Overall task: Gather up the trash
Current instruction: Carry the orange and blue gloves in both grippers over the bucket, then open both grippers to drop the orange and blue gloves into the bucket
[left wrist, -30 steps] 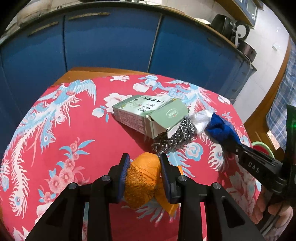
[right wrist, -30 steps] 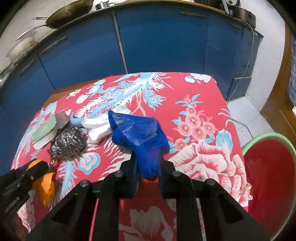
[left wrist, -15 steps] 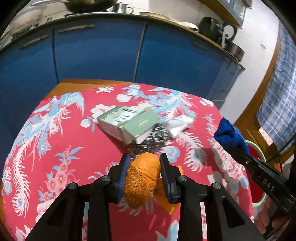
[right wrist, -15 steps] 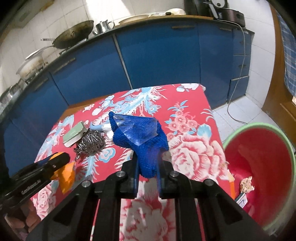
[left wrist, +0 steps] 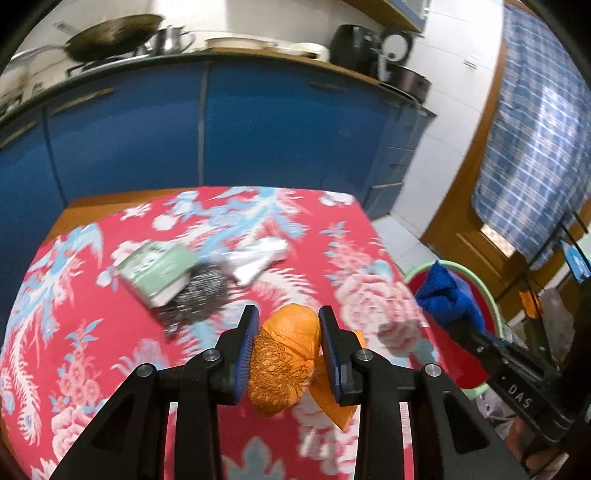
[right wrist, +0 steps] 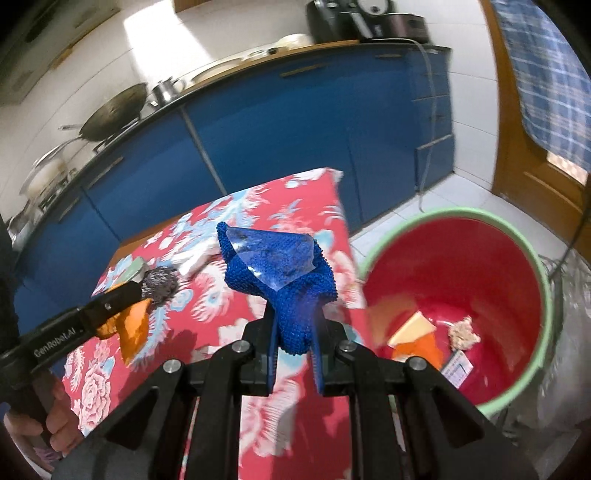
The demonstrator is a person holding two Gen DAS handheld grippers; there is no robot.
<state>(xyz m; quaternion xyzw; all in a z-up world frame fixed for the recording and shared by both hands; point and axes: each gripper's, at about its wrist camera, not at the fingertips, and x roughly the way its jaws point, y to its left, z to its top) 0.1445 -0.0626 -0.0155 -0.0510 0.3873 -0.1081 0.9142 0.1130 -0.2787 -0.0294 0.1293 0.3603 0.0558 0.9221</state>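
Overall setting: a kitchen with blue cabinets [left wrist: 258,133] behind a table [left wrist: 92,206] draped in a red flowered cloth [left wrist: 92,332].
Counter: a dark wok [right wrist: 110,114], pots and a black appliance [right wrist: 354,14] stand along the top.
Doorway side: a wooden door [right wrist: 532,147] with a blue checked cloth [left wrist: 535,147] hanging by it.
Bin: a red bucket with a green rim [right wrist: 546,280] stands on the tiled floor just beside the table's right edge; paper scraps and an orange piece lie at its bottom.
Left on the table: a pale green carton [left wrist: 159,269] lies on its side, touching a steel scouring pad [left wrist: 199,295]; a crumpled clear wrapper [left wrist: 255,258] lies just beside the pad. All three are blurred.
Left gripper [left wrist: 290,354]: clenched on an orange bag [left wrist: 288,362], both blue pads pressing its sides.
Orange bag: crinkled, filled with something speckled brown below, plain orange on top, one loose corner hanging down to the right; it is held above the near part of the cloth.
Right gripper [right wrist: 297,332]: clamped on a blue knitted cloth [right wrist: 291,288].
Blue cloth: bumpy deep-blue weave, bunched between the fingers and fanning out above them, with a piece of clear film [right wrist: 269,258] stuck across its upper face.
Position of blue cloth: held in the air near the table's right edge, next to the bucket; from the left camera it shows in front of the bucket's rim.
In the way: nothing stands between either held item and the bucket's open mouth.
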